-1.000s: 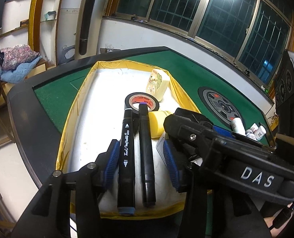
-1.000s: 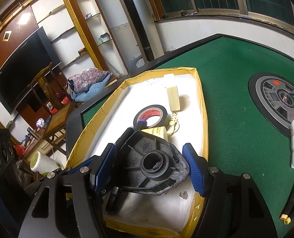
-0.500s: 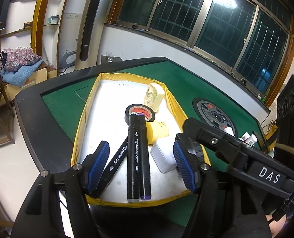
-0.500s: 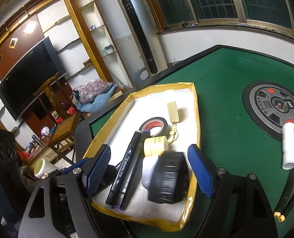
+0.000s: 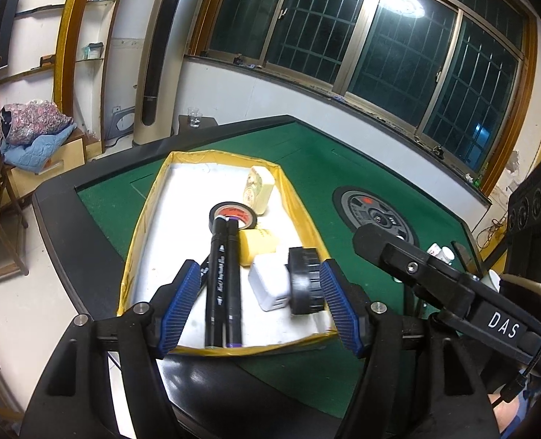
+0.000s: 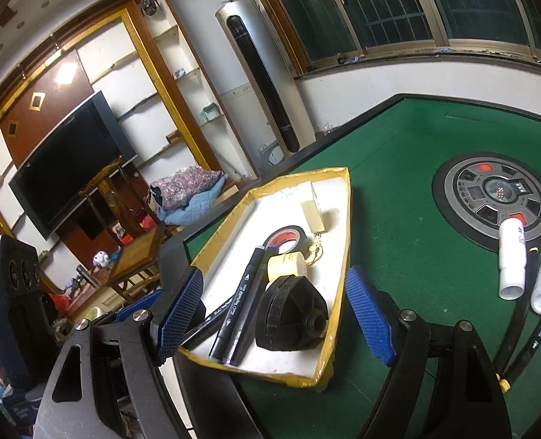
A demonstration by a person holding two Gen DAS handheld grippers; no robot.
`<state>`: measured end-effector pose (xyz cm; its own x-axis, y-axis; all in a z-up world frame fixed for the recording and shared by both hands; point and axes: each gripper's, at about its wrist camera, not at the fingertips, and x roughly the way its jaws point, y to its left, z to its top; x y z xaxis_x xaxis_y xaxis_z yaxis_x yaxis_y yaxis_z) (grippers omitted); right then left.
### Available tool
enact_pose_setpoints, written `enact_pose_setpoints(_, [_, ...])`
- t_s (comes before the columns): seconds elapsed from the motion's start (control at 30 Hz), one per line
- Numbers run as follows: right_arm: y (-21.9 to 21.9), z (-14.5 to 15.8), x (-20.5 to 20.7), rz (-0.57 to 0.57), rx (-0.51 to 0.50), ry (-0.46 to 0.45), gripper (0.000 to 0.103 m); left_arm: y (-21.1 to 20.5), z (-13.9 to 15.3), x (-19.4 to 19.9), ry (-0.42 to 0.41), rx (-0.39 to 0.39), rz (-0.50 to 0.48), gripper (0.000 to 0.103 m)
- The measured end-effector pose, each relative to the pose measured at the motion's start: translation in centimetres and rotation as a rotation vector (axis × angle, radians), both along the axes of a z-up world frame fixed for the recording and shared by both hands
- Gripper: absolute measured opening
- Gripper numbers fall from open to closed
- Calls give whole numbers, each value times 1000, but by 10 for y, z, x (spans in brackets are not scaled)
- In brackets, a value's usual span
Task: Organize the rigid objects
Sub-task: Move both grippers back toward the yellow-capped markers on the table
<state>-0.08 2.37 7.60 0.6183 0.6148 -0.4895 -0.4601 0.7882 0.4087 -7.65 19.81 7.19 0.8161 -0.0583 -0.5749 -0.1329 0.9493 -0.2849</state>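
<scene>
Left wrist view: the left gripper hangs above the near end of the tray, jaws apart, nothing pressed between the pads; the jaws have just been opening.
Right gripper: jaws apart and gripping nothing, above the tray's near corner; the jaws have just been opening.
Tray: shallow, white floor, yellow rim, set on the green table near its dark edge.
Markers: black, lying side by side lengthwise in the tray, far ends at the tape roll; one has a purple near end. A third marker lies angled beside them.
Tape roll: black, flat on the tray floor, mid-tray.
Black round part: lies in the near right part of the tray, resting against the white block.
Yellow roll: between tape roll and black part.
Cream block: at the far end, by the right rim.
Outside tray: two white bottles and black pens lie on the felt near the round centre panel.
</scene>
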Motion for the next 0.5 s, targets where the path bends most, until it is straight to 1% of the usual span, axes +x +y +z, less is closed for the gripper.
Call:
enact_pose_setpoints(0.23, [-37,8,-12,-46,45,-16,77,-28,18,-9,-32,29,-42,67])
enact_pose_setpoints(0.4, [-78,12,-17,-109,80,-13,77,-63,26,-10,-42,60,-113,67])
enact_pose_setpoints(0.5, [-103,13,-19,-156,83,-4,77,-89,26,-8,-37,79,-172,67])
